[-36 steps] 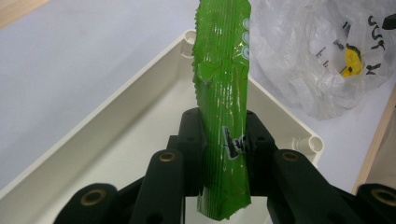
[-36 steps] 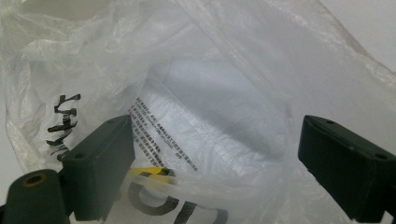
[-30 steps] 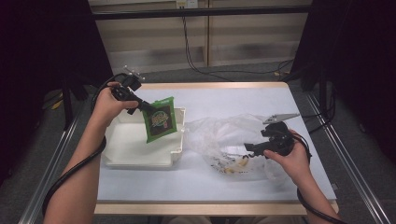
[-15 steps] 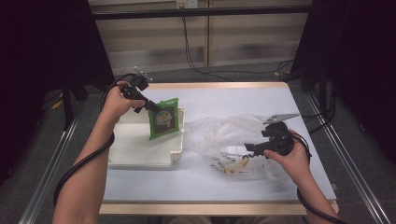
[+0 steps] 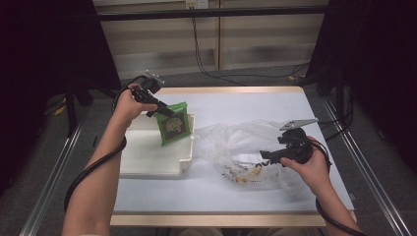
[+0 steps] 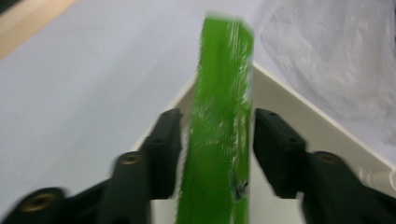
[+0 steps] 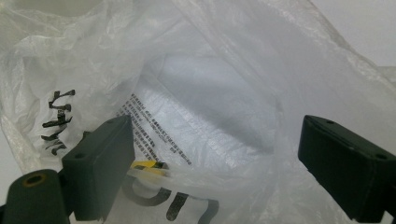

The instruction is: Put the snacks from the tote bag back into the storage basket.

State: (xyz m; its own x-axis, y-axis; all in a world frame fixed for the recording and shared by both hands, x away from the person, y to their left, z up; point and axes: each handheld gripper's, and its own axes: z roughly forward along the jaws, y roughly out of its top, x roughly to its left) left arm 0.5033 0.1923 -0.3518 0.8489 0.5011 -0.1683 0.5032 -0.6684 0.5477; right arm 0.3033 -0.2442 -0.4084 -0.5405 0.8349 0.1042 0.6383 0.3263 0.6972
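A green snack packet stands on edge in the far right corner of the white tray, leaning on its wall. My left gripper is at the packet's top; its jaws have just been opening. In the left gripper view the packet is between the jaws of the left gripper, with a gap on each side. My right gripper is at the near right side of a clear plastic bag. Its jaws stand wide apart over the bag's mouth.
The bag lies crumpled on the white table right of the tray and carries black print. Something yellow shows inside it. The tray's rim borders the bag. Metal rails run along both table sides.
The left gripper's jaws have parted from the green packet, which stands in the tray's corner. The left hand shifted slightly. The right hand and bag have kept still.
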